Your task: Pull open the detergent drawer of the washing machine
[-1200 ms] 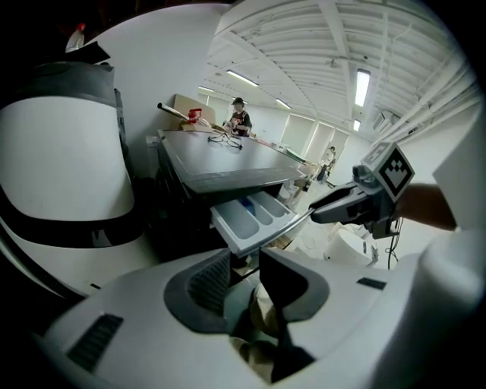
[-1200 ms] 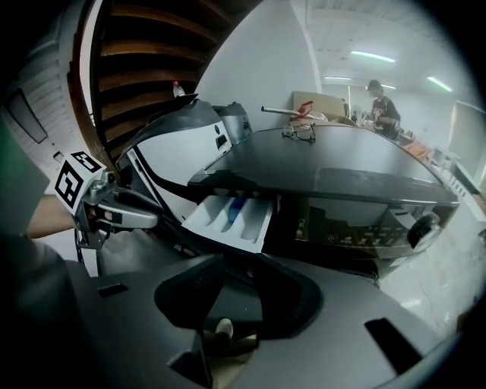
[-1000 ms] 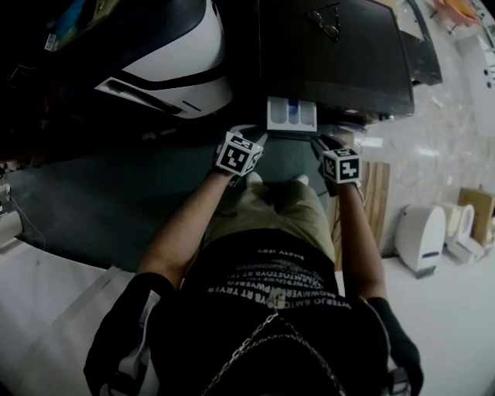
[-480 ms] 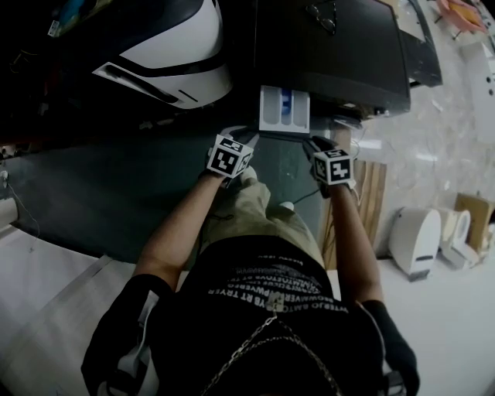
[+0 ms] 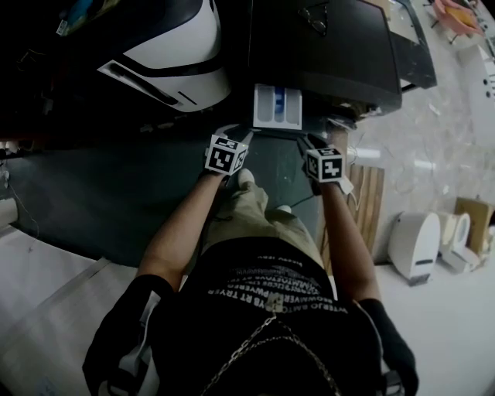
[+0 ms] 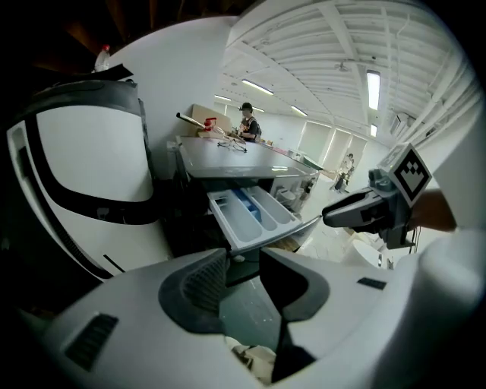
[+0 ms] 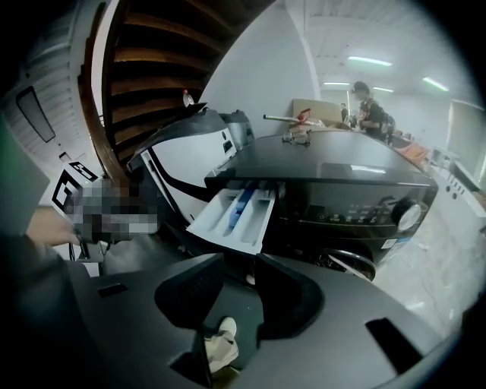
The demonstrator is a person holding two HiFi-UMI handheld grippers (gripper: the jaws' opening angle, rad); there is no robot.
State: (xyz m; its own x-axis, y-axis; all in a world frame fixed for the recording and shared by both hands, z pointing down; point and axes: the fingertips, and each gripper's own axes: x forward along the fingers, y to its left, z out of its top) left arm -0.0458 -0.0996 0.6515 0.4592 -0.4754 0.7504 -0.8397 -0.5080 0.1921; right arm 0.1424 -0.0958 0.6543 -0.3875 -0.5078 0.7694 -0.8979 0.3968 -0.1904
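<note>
The dark washing machine stands ahead with its white detergent drawer pulled out, blue insert showing. My left gripper sits just before the drawer's front left corner, my right gripper just before its right corner. In the left gripper view the drawer lies beyond the left gripper, whose jaws stand apart with nothing between them. The right gripper view shows the drawer past the right gripper, also open and empty. Neither gripper touches the drawer.
A white and black rounded appliance stands left of the washer. Glasses lie on the washer's top. White bins and wooden slats are at the right. My knee and shoe are below the drawer. A person stands far behind.
The drawer shows slightly more of its length than a second ago. Both grippers stay just in front of it and have shifted a little with the view.
</note>
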